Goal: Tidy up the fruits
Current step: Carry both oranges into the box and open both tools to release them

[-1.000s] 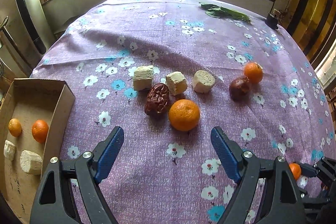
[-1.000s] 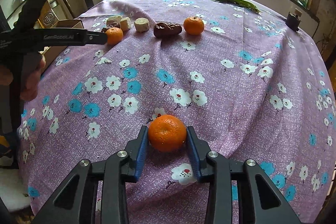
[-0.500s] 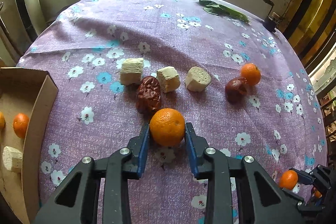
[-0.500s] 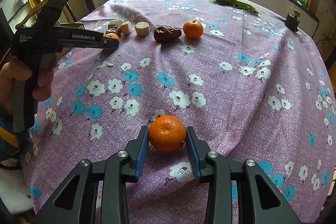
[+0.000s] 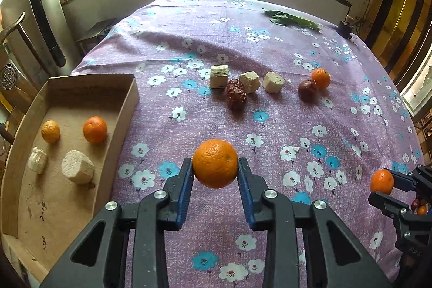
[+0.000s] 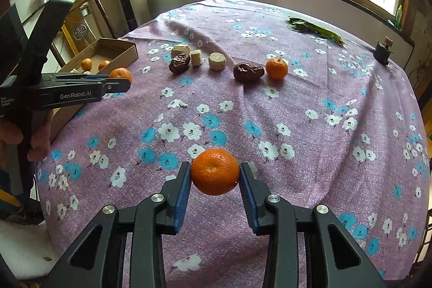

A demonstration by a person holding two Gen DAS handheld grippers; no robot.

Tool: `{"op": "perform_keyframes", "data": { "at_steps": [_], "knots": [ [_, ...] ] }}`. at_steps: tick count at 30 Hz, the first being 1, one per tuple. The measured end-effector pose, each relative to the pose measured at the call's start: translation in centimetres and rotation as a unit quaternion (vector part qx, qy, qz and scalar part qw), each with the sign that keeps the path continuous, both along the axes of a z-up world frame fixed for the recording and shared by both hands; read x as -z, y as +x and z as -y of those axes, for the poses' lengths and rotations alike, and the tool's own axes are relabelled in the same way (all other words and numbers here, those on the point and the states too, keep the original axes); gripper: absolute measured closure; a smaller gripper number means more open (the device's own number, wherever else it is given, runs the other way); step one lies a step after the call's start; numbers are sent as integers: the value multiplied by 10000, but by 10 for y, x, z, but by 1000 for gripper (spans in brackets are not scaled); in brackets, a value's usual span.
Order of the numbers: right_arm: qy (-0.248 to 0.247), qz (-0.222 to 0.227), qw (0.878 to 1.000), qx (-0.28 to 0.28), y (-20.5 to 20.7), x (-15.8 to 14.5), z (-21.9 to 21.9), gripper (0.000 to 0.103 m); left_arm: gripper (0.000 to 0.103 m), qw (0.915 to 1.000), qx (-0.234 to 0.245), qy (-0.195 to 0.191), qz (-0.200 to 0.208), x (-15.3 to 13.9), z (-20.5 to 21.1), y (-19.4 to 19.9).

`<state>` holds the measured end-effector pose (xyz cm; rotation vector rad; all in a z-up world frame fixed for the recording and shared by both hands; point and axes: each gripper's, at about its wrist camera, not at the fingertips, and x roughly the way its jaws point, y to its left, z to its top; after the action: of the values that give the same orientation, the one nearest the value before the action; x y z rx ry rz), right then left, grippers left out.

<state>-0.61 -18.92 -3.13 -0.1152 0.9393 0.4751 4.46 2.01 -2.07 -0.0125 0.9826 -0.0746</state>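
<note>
Claws left (image 5: 215, 172) and right (image 6: 215, 178) each pinch a tangerine above open cloth (image 5: 283, 126).

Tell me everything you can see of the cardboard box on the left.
The cardboard box is a shallow, open-topped brown tray with low walls and a scuffed floor, sitting at the table's left edge on the flowered cloth. Inside lie two small oranges and two pale chunks, all apart. No gripper touches it.

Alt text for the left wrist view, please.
The left gripper grips a mandarin between its blue-padded fingers above a purple floral tablecloth. A cardboard box at left holds two mandarins and two pale chunks; more fruit lies beyond.
</note>
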Motion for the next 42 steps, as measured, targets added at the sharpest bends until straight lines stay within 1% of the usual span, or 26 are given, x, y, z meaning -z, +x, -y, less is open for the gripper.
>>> {"op": "perform_keyframes", "data": {
  "at_steps": [7,13,23,28,32,38,42],
  "knots": [
    [235,53,9988,-430,4,-11,-47,64,72,9994,-223,207,141,-12,-32,-18],
    [346,124,9948,-945,8,-22,-103,64,72,9978,-543,318,221,-18,-71,-29],
    [434,117,9831,-1774,13,-30,-193,64,71,9935,-1065,376,126,-13,-139,-44],
    [445,41,9773,-2073,19,-27,-230,64,71,9900,-1350,399,43,-7,-173,-51],
    [366,-66,9736,-2253,26,-19,-257,64,71,9877,-1518,365,-53,1,-192,-51],
    [269,-190,9684,-2472,33,-10,-287,64,71,9861,-1626,305,-154,9,-206,-48],
    [206,-255,9656,-2579,34,-4,-300,64,71,9865,-1606,235,-209,12,-210,-48]
  ]
}}
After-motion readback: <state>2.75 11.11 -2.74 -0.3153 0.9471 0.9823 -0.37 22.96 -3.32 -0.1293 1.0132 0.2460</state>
